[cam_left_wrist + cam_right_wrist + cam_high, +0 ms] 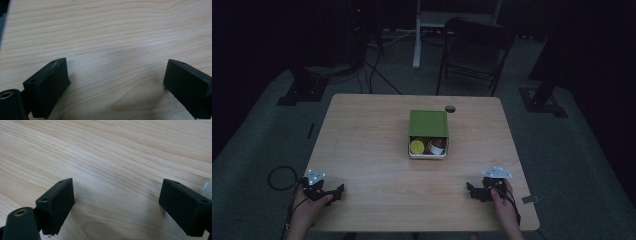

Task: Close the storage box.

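Nothing is judged done yet. The left gripper (333, 192) and right gripper (473, 190) are rested on the wooden table (362, 150) at its near edge, one toward each near corner, each held by a hand.

In the left gripper view the left gripper's (116, 75) jaws are seen spread wide with only bare wood grain between them; nothing is held. The same is seen in the right gripper view: the right gripper's (116, 195) jaws are wide apart, empty, laid low over the tabletop (a pale sliver at the right edge cannot be identified).

The white box (428, 155) is placed near the middle of the table, well apart from both grippers. Its green lid (428, 123) is lying across the far part, so the near part is left open. Inside, a yellow-green round item (417, 146) and a brown-and-white item (437, 145) are seen side by side; exact identity cannot be told in the dim light.

A small dark round object (450, 108) is sitting just beyond the lid.

All handling of box, lid and contents is judged still to come; neither has been touched by a gripper here.
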Motion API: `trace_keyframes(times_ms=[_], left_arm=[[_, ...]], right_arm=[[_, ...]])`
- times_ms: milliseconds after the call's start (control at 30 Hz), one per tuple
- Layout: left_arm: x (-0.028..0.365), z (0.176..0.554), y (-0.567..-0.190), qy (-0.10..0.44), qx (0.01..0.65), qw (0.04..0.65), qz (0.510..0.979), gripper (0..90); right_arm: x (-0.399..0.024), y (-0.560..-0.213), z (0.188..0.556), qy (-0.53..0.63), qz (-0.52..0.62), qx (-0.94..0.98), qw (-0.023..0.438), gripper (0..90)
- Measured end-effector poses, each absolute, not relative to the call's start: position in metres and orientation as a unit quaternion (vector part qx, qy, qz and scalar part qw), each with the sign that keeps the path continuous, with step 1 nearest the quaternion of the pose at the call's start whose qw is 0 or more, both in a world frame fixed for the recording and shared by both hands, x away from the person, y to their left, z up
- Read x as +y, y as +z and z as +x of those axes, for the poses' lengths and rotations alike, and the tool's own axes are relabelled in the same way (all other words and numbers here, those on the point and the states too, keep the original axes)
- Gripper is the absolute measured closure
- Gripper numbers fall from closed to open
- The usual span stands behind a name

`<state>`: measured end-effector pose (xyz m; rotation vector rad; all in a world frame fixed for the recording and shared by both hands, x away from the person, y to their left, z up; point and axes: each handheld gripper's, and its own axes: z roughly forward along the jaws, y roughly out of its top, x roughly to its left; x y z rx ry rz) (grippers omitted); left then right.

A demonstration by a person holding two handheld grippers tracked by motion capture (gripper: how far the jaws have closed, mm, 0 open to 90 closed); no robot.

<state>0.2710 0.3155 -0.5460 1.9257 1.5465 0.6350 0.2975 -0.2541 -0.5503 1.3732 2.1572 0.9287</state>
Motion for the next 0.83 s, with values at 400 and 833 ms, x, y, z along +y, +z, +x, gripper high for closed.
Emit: trace_keyframes(times_ms=[400,833], left_arm=[[0.3078,0.2726,-0.5462,0.255,0.618,0.278,0.689,6.2],[0.3064,0.2743,-0.5461,0.26,0.633,0.272,0.677,6.2]], right_arm=[[-0.2541,-0.5504,0.2975,0.334,0.494,0.775,0.209,12.3],[-0.2541,-0.5504,0.2976,0.334,0.494,0.775,0.209,12.3]])
